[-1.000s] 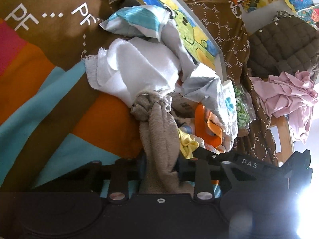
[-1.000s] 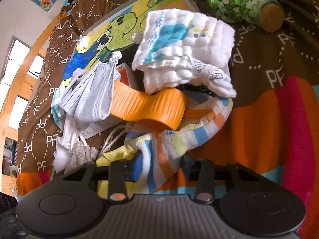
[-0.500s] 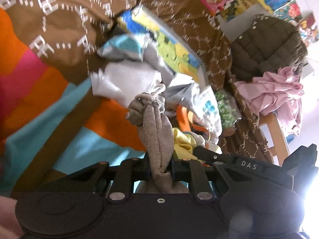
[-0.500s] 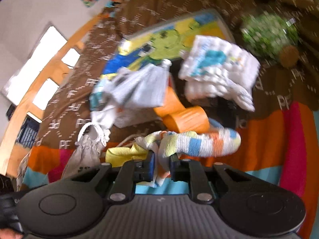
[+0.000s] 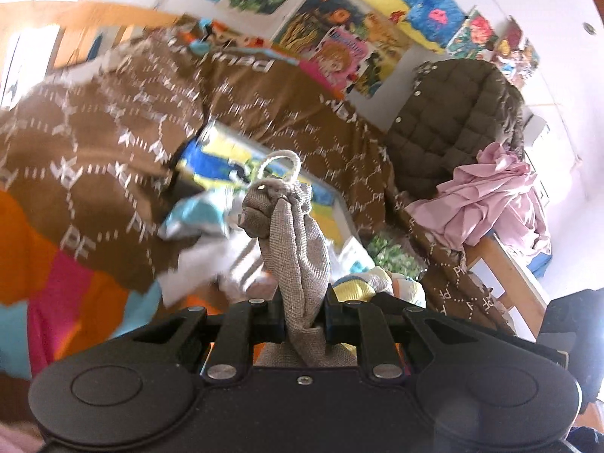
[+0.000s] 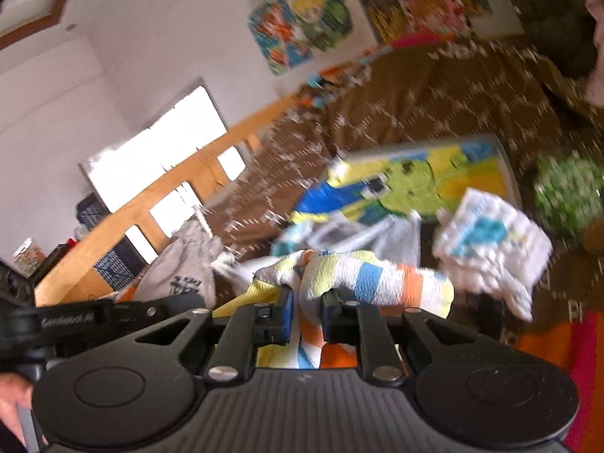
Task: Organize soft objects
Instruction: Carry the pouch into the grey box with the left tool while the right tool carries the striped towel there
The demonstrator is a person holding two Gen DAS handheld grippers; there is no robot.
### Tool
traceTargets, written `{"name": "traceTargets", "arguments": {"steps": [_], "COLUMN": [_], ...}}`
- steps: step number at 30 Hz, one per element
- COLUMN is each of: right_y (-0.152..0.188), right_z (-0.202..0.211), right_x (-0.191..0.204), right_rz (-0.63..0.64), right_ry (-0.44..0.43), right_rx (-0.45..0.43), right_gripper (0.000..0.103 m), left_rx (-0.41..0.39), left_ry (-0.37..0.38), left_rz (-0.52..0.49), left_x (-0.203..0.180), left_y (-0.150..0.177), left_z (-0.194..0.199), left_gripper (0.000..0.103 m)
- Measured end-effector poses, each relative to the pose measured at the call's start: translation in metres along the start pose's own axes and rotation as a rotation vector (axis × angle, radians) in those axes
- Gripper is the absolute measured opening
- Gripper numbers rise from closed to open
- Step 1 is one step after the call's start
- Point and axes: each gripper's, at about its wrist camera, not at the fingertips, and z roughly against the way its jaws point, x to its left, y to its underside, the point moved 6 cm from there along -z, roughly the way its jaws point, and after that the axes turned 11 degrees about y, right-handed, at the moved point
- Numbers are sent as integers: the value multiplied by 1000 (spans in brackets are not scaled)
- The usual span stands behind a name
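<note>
left tool (image 5: 303, 317): a second ago it was down low over the pile on the bed, now it's lifted and tipped up, so the wall posters (image 5: 339, 19) and the puffy jacket (image 5: 453, 120) are in view

beige drawstring pouch (image 5: 298, 241): was lying into the heap, now it's up off it, standing clear between the pads, which squeezed in tighter

right tool (image 6: 306, 317): same deal, raised and rolled, so the window (image 6: 158, 151) and bed rail (image 6: 162, 207) show now

striped towel (image 6: 362, 279): pulled up off the orange thing and the bedspread (image 6: 434, 105), bunched and flopping right, pinched harder than before
</note>
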Motion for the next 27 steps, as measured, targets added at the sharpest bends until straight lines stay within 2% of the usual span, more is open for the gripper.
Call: {"name": "traceTargets", "arguments": {"steps": [4,11,17,19,27], "right_y": [-11,-48,-81,-90,-104], "right_z": [7,-5,-48,-66,-146], "right_x": [0,-25,-52,-59,-82], "right_rz": [-1,-43,-98,-109,-158], "right_ry": [-14,54,117,138,185], "right_rx": [-79,-189,-221,-228,-185], "right_gripper": [17,17,17,17,17], "left_rx": [-7,-4,-52,-57,-56], "left_ry": [22,42,69,26,-31], "left_rz": [-42,-134,-182,-209,-221], "left_x": [-7,-12,-4,4,52], "left_y": [-18,-51,-94,-107,-133], "left_z": [-3,-31,-79,-99,-164], "left_gripper": [18,18,19,19,19]}}
